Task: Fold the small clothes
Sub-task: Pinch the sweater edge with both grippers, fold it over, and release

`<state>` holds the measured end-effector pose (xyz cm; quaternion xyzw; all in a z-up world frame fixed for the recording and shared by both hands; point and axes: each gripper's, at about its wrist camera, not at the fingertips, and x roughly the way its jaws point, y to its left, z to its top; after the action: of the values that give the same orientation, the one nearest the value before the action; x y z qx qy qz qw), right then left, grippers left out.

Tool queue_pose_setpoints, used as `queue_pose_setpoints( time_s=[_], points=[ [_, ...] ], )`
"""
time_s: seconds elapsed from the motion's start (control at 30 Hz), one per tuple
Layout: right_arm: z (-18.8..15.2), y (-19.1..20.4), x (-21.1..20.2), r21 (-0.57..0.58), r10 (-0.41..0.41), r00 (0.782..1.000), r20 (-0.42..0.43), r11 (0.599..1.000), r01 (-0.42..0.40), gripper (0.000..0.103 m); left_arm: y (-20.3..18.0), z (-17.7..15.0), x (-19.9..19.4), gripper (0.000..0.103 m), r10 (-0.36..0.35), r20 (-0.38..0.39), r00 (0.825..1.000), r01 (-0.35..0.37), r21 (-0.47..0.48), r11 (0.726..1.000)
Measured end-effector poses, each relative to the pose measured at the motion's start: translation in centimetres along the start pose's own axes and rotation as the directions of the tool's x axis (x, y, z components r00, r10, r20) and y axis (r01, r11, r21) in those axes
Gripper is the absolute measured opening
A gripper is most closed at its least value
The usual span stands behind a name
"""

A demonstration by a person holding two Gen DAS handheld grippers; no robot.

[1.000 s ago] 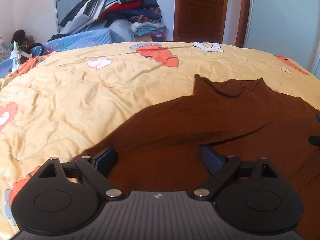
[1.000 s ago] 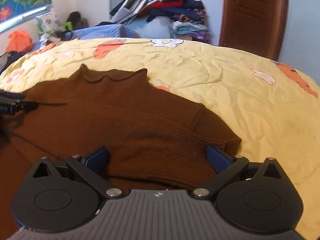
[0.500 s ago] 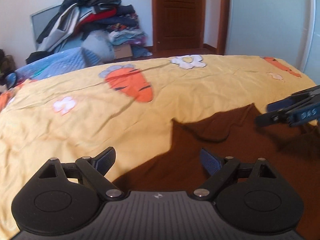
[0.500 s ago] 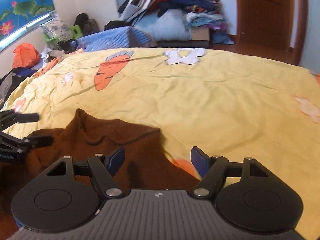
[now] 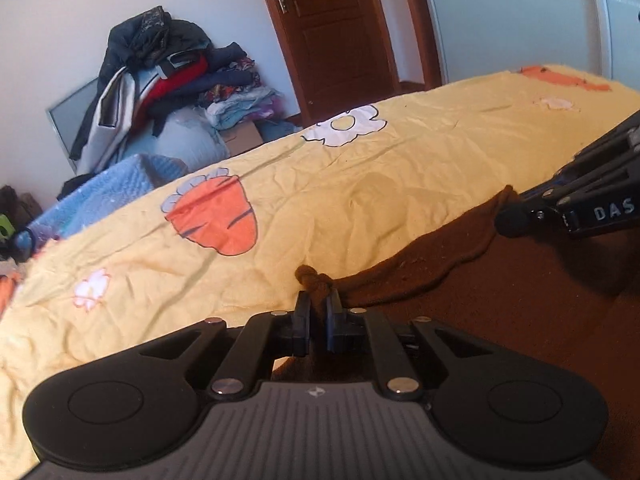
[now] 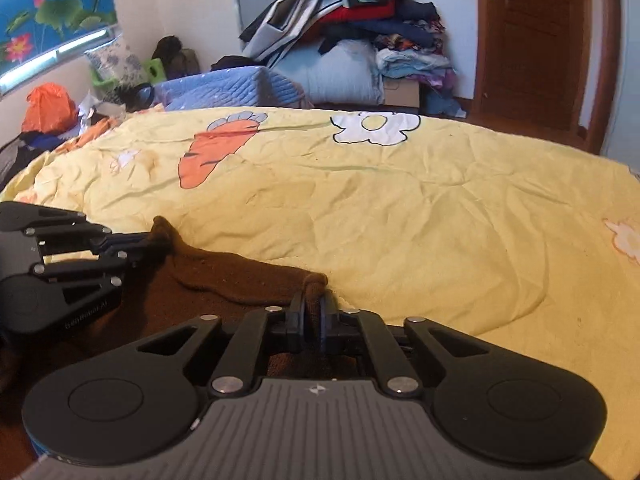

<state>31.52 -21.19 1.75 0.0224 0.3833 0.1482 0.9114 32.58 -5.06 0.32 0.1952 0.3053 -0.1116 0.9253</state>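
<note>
Both tongs are clamped on the far edge of the brown sweater (image 5: 500,296): left gripper (image 5: 317,312) pinches one collar corner, right gripper (image 6: 313,308) the other. The sweater lies on the yellow bedspread (image 6: 400,208), its body trailing back toward the holder. The held edge runs left-right between the grippers, so the fold likely pulls it toward the near hem.

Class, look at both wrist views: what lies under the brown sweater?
The brown sweater lies on the yellow bedspread; whatever lies beneath its middle is covered. Both grippers pinch its edge.
</note>
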Motion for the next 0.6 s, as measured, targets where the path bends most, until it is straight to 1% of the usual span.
queue_pose_setpoints(
  time_s=[0.03, 0.07, 0.1, 0.13, 0.17, 0.2, 0.23, 0.27, 0.3, 0.33, 0.37, 0.4, 0.43, 0.47, 0.5, 0.53, 0.57, 0.6],
  points=[
    [0.1, -0.1, -0.5, 0.030, 0.000, 1.000, -0.013, 1.000, 0.001, 0.045, 0.2, 0.0, -0.9, 0.014, 0.013, -0.003, 1.000, -0.013, -0.007, 1.000],
    [0.0, -0.1, -1.6, 0.057, -0.005, 1.000, -0.002, 0.998, 0.005, 0.055, 0.5, -0.1, -2.1, 0.016, 0.021, 0.003, 1.000, -0.021, -0.023, 1.000],
    [-0.3, 0.2, -3.1, 0.064, -0.003, 1.000, 0.030, 0.998, 0.001, 0.065, 0.8, -0.3, -3.6, 0.019, 0.024, 0.019, 1.000, -0.023, -0.044, 0.999],
    [-0.8, 0.7, -4.7, 0.049, 0.013, 0.998, 0.063, 0.999, -0.016, 0.067, 1.1, -0.7, -5.4, 0.033, 0.019, 0.044, 0.999, -0.016, -0.071, 0.997],
    [-1.5, 1.3, -6.3, 0.029, 0.034, 0.996, 0.082, 0.999, -0.037, 0.067, 1.4, -1.4, -7.0, 0.056, -0.004, 0.063, 0.998, 0.010, -0.102, 0.995],
    [-2.4, 2.0, -7.5, 0.012, 0.058, 0.995, 0.087, 0.998, -0.059, 0.071, 1.5, -2.3, -8.2, 0.070, -0.039, 0.077, 0.996, 0.049, -0.133, 0.990],
    [-3.3, 2.7, -8.3, -0.005, 0.073, 0.994, 0.076, 0.997, -0.073, 0.074, 1.6, -3.4, -9.1, 0.088, -0.076, 0.086, 0.993, 0.089, -0.163, 0.983],
    [-4.3, 3.2, -8.6, -0.021, 0.074, 0.996, 0.054, 0.997, -0.073, 0.076, 1.4, -4.5, -9.6, 0.088, -0.097, 0.075, 0.992, 0.109, -0.174, 0.979],
    [-5.3, 3.6, -8.6, -0.039, 0.060, 0.998, 0.024, 0.997, -0.059, 0.076, 1.1, -5.4, -9.6, 0.088, -0.102, 0.045, 0.994, 0.109, -0.172, 0.979],
    [-6.4, 3.9, -8.4, -0.061, 0.031, 0.999, -0.007, 0.998, -0.032, 0.076, 0.8, -6.6, -9.0, 0.088, -0.092, -0.003, 0.996, 0.091, -0.164, 0.982],
    [-7.5, 3.9, -7.9, -0.081, -0.006, 0.999, -0.037, 0.997, 0.003, 0.077, 1.0, -7.9, -8.7, 0.088, -0.092, 0.006, 0.996, 0.091, -0.178, 0.980],
    [-8.8, 3.7, -7.9, -0.123, -0.017, 1.000, 0.010, 0.992, 0.018, 0.080, 1.7, -8.7, -8.8, 0.088, -0.106, 0.035, 0.994, 0.112, -0.218, 0.970],
    [-9.9, 3.4, -8.0, -0.150, -0.022, 0.999, 0.046, 0.988, 0.029, 0.088, 2.8, -8.8, -8.6, 0.089, -0.123, 0.023, 0.992, 0.125, -0.266, 0.956],
    [-10.0, 2.8, -8.1, -0.122, -0.019, 0.998, 0.061, 0.992, 0.027, 0.088, 3.1, -8.6, -8.5, 0.089, -0.080, 0.009, 0.997, 0.080, -0.281, 0.956],
    [-9.7, 2.5, -8.2, -0.092, -0.025, 0.998, 0.052, 0.995, 0.029, 0.088, 3.0, -8.3, -8.7, 0.089, -0.039, -0.005, 0.999, 0.036, -0.264, 0.964],
    [-9.1, 2.6, -8.3, -0.091, -0.043, 0.999, 0.030, 0.995, 0.046, 0.088, 2.6, -7.9, -9.2, 0.088, 0.001, -0.029, 1.000, -0.008, -0.238, 0.971],
    [-8.6, 2.9, -8.5, -0.082, -0.067, 0.998, 0.010, 0.994, 0.067, 0.088, 2.4, -7.6, -9.8, 0.087, 0.019, -0.057, 0.998, -0.032, -0.232, 0.972],
    [-8.2, 3.3, -9.2, -0.055, -0.088, 0.996, -0.001, 0.995, 0.088, 0.088, 2.3, -7.6, -10.9, 0.087, -0.002, -0.067, 0.998, -0.014, -0.238, 0.971]
  ],
)
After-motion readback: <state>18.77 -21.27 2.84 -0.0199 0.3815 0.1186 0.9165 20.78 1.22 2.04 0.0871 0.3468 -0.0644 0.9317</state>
